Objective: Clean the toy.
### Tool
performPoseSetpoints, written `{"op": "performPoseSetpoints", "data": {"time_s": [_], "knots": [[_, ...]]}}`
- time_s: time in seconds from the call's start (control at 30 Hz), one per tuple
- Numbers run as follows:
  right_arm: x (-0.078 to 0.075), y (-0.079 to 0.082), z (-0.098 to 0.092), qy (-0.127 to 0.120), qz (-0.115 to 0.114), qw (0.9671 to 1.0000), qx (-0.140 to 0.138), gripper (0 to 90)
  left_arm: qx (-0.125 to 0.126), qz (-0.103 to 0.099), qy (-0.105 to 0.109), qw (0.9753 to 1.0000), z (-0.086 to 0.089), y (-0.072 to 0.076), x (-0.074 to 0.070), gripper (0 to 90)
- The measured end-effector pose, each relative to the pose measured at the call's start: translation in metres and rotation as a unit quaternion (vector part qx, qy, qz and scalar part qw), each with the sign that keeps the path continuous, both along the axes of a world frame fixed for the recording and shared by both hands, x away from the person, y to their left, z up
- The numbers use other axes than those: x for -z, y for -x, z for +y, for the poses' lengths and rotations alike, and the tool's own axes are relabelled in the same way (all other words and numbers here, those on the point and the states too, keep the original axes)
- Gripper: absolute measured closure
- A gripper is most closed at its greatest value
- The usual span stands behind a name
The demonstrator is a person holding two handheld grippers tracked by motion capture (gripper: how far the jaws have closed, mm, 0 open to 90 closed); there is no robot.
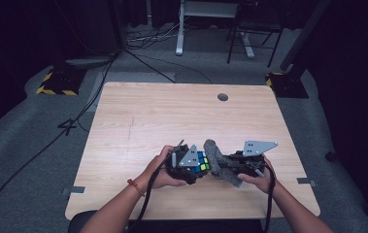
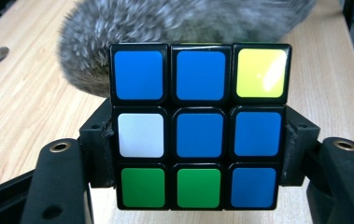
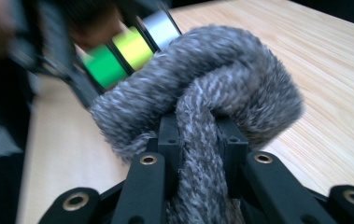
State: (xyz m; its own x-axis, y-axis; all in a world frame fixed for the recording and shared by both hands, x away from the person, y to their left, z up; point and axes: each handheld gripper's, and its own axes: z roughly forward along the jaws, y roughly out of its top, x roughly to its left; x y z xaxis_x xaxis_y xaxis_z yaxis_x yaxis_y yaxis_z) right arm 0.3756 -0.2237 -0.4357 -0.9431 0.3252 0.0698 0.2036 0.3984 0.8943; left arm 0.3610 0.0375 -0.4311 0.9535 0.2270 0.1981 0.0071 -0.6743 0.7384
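Note:
A Rubik's cube (image 2: 198, 126) with blue, white, yellow and green stickers sits clamped between the jaws of my left gripper (image 1: 187, 165), which is shut on its two sides. The cube (image 1: 202, 161) is held just above the table near its front middle. My right gripper (image 1: 230, 167) is shut on a grey fuzzy cloth (image 3: 198, 107), folded into a thick loop. The cloth (image 1: 215, 154) presses against the cube's far side, and the cube's edge (image 3: 128, 49) shows blurred behind it in the right gripper view.
The wooden table (image 1: 181, 116) has a round cable hole (image 1: 223, 97) near its far edge. Cables, a desk frame (image 1: 206, 24) and chair legs stand on the grey floor beyond. Yellow-black weighted bases (image 1: 58, 82) flank the table's far corners.

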Motion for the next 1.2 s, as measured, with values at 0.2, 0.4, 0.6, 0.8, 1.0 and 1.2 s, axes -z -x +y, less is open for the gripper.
{"op": "performPoseSetpoints", "data": {"time_s": [0.2,0.4,0.6,0.8,1.0,1.2], "knots": [[-0.007,0.010,0.013,0.010,-0.028,0.9995,-0.015,76.2,0.003,-0.007,-0.026,0.9996,-0.009,0.000,0.007,33.3],[-0.013,0.017,0.022,0.022,-0.044,0.9985,-0.023,76.3,-0.002,-0.006,-0.043,0.9991,-0.016,0.000,0.011,33.2],[-0.016,0.018,0.035,0.030,-0.045,0.9983,-0.021,76.0,-0.007,-0.007,-0.055,0.9985,-0.022,-0.004,0.015,33.3],[-0.014,0.012,0.029,0.050,-0.057,0.9971,0.010,76.1,-0.011,0.000,-0.041,0.9991,-0.013,-0.007,0.011,33.7],[-0.006,0.002,0.006,0.060,-0.040,0.9964,0.046,76.2,-0.015,-0.003,-0.015,0.9998,-0.002,-0.007,0.002,33.7],[0.003,-0.010,-0.001,0.080,-0.005,0.9958,0.045,76.1,-0.016,-0.006,0.014,0.9998,0.006,-0.006,-0.006,33.7]]}}
